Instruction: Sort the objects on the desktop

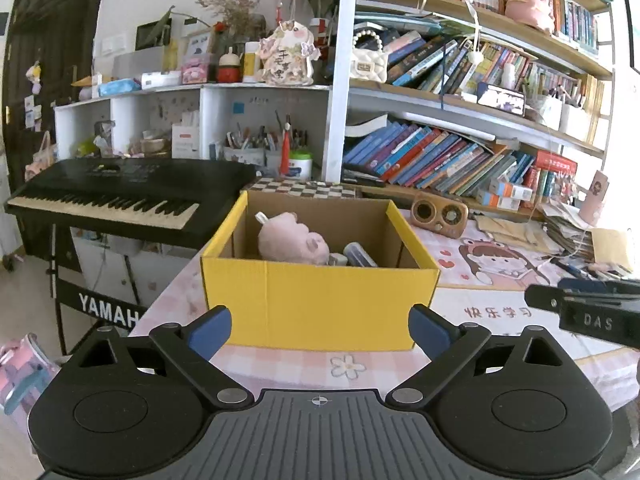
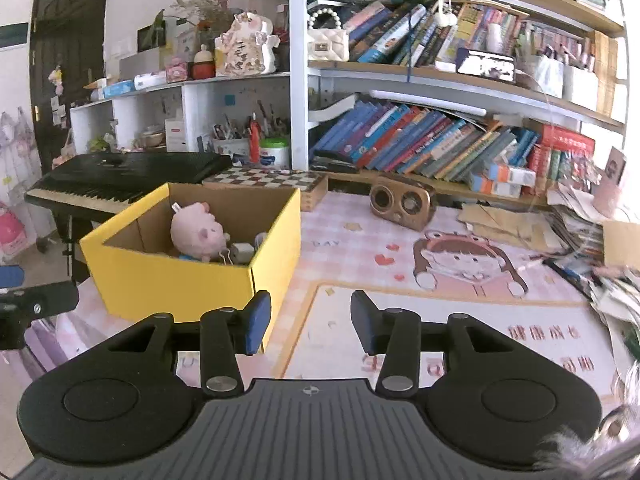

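Straight ahead in the left wrist view, the left gripper (image 1: 320, 330) hangs spread wide with nothing between its blue fingertips (image 1: 211, 332), just in front of the yellow box (image 1: 320, 302) on the counter (image 1: 500, 320). Behind the box stand a checkered board (image 1: 304, 189) and a wooden speaker (image 1: 439, 215); a keyboard (image 1: 120, 196) sits off to the left and a bookshelf (image 1: 460, 92) fills the back. Inside the box lie a pink plush pig (image 1: 292, 242) and a few small items too cramped to make out. Part of the right gripper (image 1: 588, 312) is cut off at the right edge.

From the right wrist view, the right gripper (image 2: 310, 322) is likewise parted and empty, over the patterned mat (image 2: 460, 320). The box (image 2: 180, 284) sits to its left, with the pig (image 2: 196, 236) and a small grey object inside. A pile of papers (image 2: 580, 232) crowds the right side, blurred.
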### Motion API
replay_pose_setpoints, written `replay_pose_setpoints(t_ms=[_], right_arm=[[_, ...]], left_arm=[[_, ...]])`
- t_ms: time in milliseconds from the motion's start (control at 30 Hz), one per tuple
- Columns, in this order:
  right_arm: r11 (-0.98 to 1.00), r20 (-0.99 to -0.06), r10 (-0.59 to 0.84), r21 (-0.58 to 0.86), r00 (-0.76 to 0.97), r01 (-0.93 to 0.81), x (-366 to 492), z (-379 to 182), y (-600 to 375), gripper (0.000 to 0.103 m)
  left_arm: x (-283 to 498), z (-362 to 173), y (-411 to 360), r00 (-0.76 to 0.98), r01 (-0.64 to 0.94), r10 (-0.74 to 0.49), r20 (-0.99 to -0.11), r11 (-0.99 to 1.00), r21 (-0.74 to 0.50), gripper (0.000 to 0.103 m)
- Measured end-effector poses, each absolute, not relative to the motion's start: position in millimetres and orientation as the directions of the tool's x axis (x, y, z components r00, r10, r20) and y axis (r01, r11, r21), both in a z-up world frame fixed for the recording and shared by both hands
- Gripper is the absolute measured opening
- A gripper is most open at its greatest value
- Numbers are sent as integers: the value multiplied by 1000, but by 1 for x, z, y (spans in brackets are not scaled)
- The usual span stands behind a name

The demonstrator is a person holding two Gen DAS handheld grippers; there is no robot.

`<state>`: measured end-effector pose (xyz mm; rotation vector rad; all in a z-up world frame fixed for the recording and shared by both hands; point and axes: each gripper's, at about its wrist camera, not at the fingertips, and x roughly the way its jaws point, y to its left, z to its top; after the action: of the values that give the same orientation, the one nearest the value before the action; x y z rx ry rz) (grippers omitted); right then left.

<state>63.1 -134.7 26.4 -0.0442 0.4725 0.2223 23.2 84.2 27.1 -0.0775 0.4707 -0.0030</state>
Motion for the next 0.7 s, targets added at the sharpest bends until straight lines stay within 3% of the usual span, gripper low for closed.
replay_pose_setpoints(t_ms=[367, 700], right_arm=[[987, -498, 142, 11, 856, -158, 19, 0, -143, 43], [989, -520, 131, 4, 844, -151, 3, -9, -144, 53]], left_arm=[[-1, 9, 73, 874, -41, 10, -487, 998, -53, 98], [-11, -6, 64, 835, -47, 17, -549, 998, -39, 98]])
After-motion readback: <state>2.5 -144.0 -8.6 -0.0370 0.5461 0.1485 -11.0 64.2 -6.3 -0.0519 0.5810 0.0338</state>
